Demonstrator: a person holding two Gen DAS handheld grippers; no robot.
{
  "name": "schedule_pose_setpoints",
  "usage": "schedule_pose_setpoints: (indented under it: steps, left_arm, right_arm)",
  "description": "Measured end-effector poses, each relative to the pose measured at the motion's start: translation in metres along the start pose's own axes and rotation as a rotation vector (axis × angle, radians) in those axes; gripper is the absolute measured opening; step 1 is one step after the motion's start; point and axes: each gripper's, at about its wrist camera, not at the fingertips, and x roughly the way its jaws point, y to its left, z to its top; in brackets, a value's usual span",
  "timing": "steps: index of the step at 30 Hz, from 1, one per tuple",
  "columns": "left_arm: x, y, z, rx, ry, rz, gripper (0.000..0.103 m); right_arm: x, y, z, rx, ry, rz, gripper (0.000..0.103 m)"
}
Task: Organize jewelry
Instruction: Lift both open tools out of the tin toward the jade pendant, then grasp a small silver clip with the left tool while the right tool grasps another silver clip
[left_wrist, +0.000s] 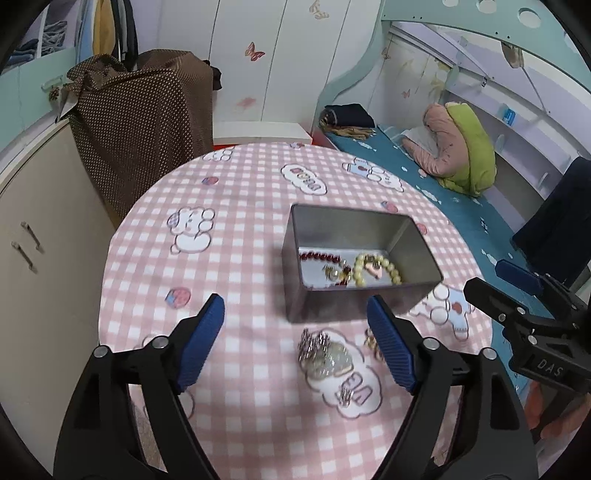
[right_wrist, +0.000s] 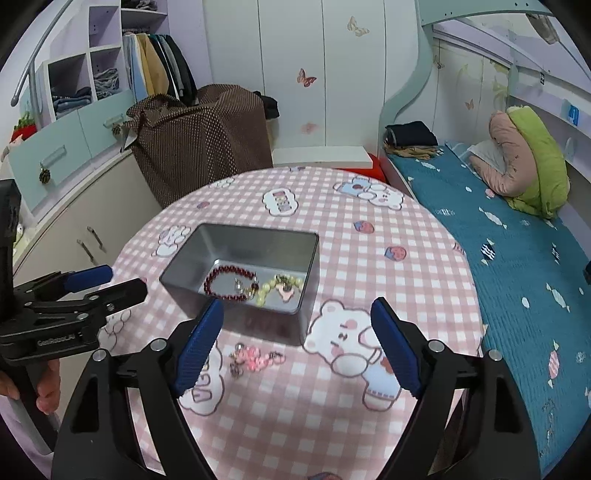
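A grey metal tin (left_wrist: 417, 295) (right_wrist: 184, 254) stands open on the round table. Inside lie a dark red bead bracelet (left_wrist: 319, 256) (right_wrist: 218, 277) and a cream bead bracelet (left_wrist: 380, 271) (right_wrist: 273, 288) with a pink charm. In front of the tin a small heap of silver and pale jewelry (left_wrist: 325, 354) lies on the cloth; in the right wrist view it looks pink (right_wrist: 255, 360). My left gripper (left_wrist: 295, 343) is open and empty, just above that heap. My right gripper (right_wrist: 297, 345) is open and empty, to the right of the heap.
The table wears a pink checked cloth with bear prints (left_wrist: 240, 221) (right_wrist: 406, 280). A bed with a blue cover (right_wrist: 517, 258) runs along the right. A beige cabinet (left_wrist: 37, 258) and a brown dotted bag (left_wrist: 147, 122) stand to the left.
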Motion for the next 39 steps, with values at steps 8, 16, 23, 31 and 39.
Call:
schedule_pose_setpoints:
  steps: [8,16,23,31,39]
  left_arm:
    - [0.002,-0.003,-0.031,0.017,0.061,-0.01,0.085]
    - [0.012,-0.021,-0.06,0.066,0.132,-0.039,0.085]
    - [0.023,-0.031,-0.072,0.09,0.163,-0.053,0.072]
    - [0.038,-0.041,-0.076,0.13,0.178,-0.042,0.046]
    - [0.042,-0.05,-0.075,0.196,0.196,-0.039,0.014]
  right_arm:
    - [0.009,0.0,-0.023,0.02,0.068,-0.015,0.086]
    - [0.021,0.002,-0.048,0.022,0.138,-0.019,0.087]
    - [0.029,0.0,-0.061,0.03,0.173,-0.022,0.087]
    - [0.034,-0.001,-0.065,0.029,0.185,-0.01,0.087]
    - [0.04,0.0,-0.065,0.024,0.198,-0.001,0.087]
